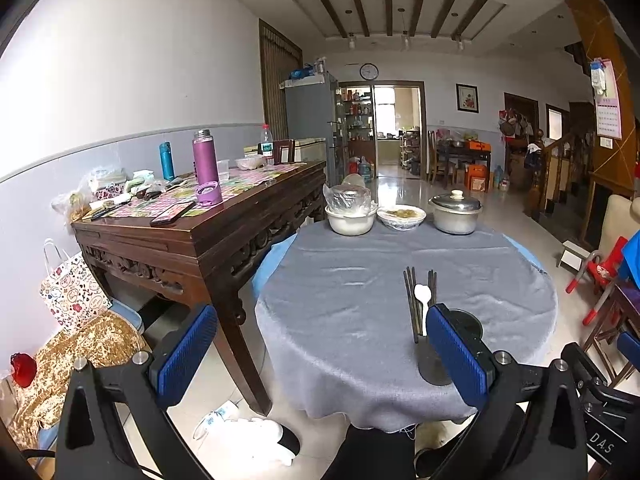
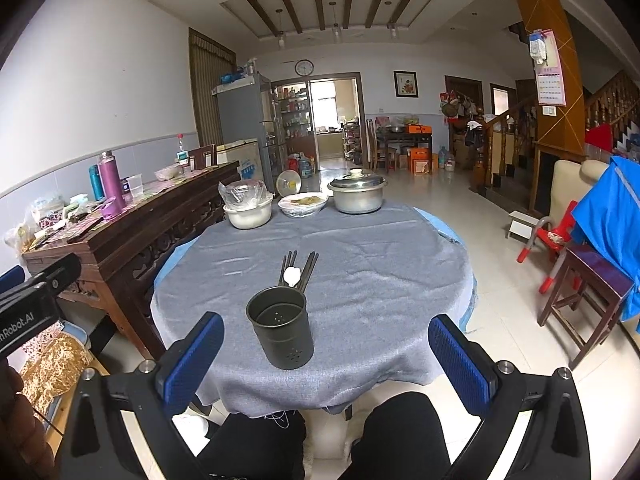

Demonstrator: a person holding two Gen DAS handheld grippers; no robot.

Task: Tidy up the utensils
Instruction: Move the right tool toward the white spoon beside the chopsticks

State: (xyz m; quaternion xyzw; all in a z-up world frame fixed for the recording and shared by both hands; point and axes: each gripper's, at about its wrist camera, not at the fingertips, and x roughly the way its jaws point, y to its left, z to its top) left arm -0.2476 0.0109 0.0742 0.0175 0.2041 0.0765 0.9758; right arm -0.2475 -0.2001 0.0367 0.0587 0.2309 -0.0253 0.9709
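Note:
A dark metal utensil holder (image 2: 282, 332) stands empty near the front edge of the round table with a grey cloth (image 2: 380, 264). Behind it lie several dark chopsticks (image 2: 310, 270) and a white spoon (image 2: 292, 276) flat on the cloth. My right gripper (image 2: 326, 354) is open and empty, in front of the holder. My left gripper (image 1: 320, 346) is open and empty, left of the holder (image 1: 434, 360), whose right part is hidden by the finger. The chopsticks (image 1: 412, 300) and spoon (image 1: 423, 294) also show in the left wrist view.
At the table's far edge stand a white bowl covered in plastic (image 2: 248, 210), a dish of food (image 2: 303, 203) and a lidded metal pot (image 2: 357, 192). A carved wooden side table (image 1: 200, 232) with bottles stands left. A stool (image 2: 588, 292) and a red chair stand right.

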